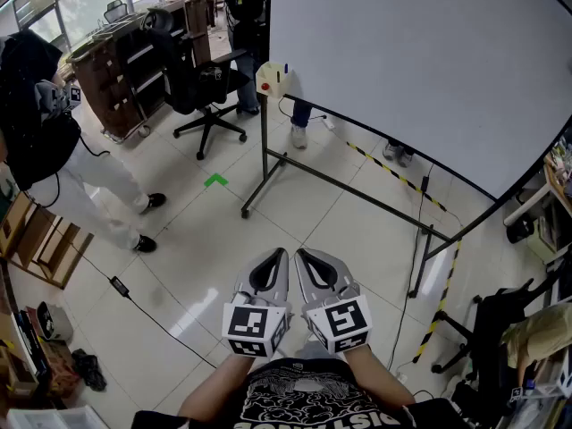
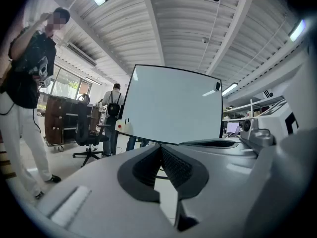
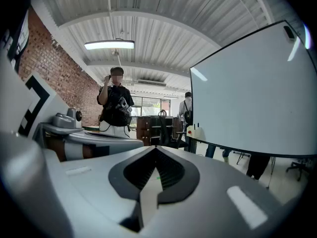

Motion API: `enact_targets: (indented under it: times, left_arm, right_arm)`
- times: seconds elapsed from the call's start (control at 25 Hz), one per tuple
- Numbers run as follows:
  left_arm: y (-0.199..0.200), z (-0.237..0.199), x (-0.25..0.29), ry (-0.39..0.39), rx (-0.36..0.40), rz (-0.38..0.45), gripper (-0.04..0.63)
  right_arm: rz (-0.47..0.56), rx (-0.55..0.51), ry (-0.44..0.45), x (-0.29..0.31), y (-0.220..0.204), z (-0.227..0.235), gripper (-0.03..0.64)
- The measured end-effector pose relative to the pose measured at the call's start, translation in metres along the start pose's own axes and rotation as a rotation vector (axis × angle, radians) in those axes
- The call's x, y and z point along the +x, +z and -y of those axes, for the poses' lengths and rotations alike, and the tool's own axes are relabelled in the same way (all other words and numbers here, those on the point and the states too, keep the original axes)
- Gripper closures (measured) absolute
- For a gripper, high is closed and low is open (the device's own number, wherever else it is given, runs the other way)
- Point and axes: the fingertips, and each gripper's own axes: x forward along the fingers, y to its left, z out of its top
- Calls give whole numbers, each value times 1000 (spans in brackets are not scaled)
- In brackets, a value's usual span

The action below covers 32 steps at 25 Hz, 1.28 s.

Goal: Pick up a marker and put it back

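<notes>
Left gripper (image 1: 282, 253) and right gripper (image 1: 300, 254) are held side by side in the head view, pointing toward the whiteboard (image 1: 420, 61) and well apart from it. Markers (image 1: 286, 68) stand upright in a holder (image 1: 270, 80) at the board's left end. Left gripper view: jaws pressed together, nothing between them. Right gripper view: jaws likewise closed and empty, the holder far ahead.

The left tongs (image 1: 275, 262) and right tongs (image 1: 306, 262) sit side by side over the floor (image 1: 268, 213), with the whiteboard (image 1: 420, 70) ahead and to their right. A box (image 1: 271, 80) at the board's left end holds upright markers (image 1: 286, 68). An office chair (image 1: 204, 88) stands to the box's left, and a person (image 1: 54, 150) stands far left.
</notes>
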Motion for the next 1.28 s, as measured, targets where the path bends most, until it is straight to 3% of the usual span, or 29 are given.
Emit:
enact_targets:
  times: [0.44, 1.28]
  left_arm:
    - [6, -28, 61, 13, 10, -16, 591]
    - [60, -90, 259, 106, 56, -9, 591]
  right_arm:
    - [21, 3, 20, 56, 4, 42, 617]
    - [81, 22, 137, 206, 52, 185, 617]
